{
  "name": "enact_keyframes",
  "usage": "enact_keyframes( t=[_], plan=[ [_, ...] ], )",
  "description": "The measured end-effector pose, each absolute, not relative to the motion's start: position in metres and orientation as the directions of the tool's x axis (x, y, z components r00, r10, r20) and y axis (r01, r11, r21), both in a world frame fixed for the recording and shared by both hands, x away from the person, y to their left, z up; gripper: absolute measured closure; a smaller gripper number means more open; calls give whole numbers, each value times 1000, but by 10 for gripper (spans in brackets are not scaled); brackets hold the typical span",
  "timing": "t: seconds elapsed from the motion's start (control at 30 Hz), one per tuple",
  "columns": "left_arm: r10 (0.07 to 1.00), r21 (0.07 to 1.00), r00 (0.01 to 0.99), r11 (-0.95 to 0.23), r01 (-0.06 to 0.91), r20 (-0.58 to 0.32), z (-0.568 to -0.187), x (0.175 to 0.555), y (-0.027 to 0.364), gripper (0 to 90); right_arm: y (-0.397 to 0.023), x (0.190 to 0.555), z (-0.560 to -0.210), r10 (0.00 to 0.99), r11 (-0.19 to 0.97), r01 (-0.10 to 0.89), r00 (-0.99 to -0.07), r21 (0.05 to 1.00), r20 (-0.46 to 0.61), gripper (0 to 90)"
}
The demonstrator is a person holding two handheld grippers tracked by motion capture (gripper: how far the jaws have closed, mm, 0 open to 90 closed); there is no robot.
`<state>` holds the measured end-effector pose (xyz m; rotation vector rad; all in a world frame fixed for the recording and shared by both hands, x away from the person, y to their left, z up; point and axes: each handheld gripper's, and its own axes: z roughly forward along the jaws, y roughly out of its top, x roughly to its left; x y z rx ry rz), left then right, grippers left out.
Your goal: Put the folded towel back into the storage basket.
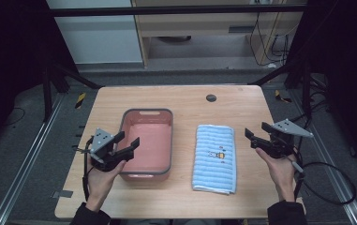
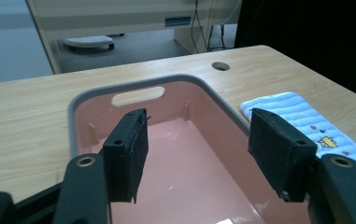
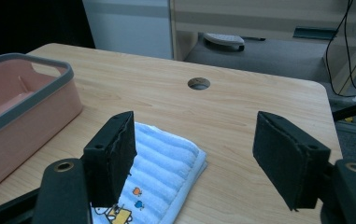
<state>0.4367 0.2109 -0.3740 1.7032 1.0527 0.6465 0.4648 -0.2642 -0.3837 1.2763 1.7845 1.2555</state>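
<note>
The towel (image 1: 214, 158) lay folded at centre-right of the high view, beside the pink bin (image 1: 147, 177); both grippers hovered empty. In the left gripper view, jaws stood apart over the bin. In the right gripper view, jaws gaped above the towel's corner; a shallow pinch might catch one layer and unfold it.

No readable text; towel (image 1: 214, 158) bears only a small cartoon.
</note>
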Motion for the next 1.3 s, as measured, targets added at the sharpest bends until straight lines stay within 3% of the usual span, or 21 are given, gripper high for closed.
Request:
enact_keyframes(
  t=[0.7, 1.3],
  plan=[
    [797, 920, 604, -218, 325, -24, -384, 429, 126, 391, -254, 492, -378, 932, 93, 378, -359, 921, 53, 287],
    [763, 897, 646, -276, 347, -15, -405, 422, 78, 418, -244, 517, -390, 928, 142, 415, -372, 899, 26, 312]
  ],
)
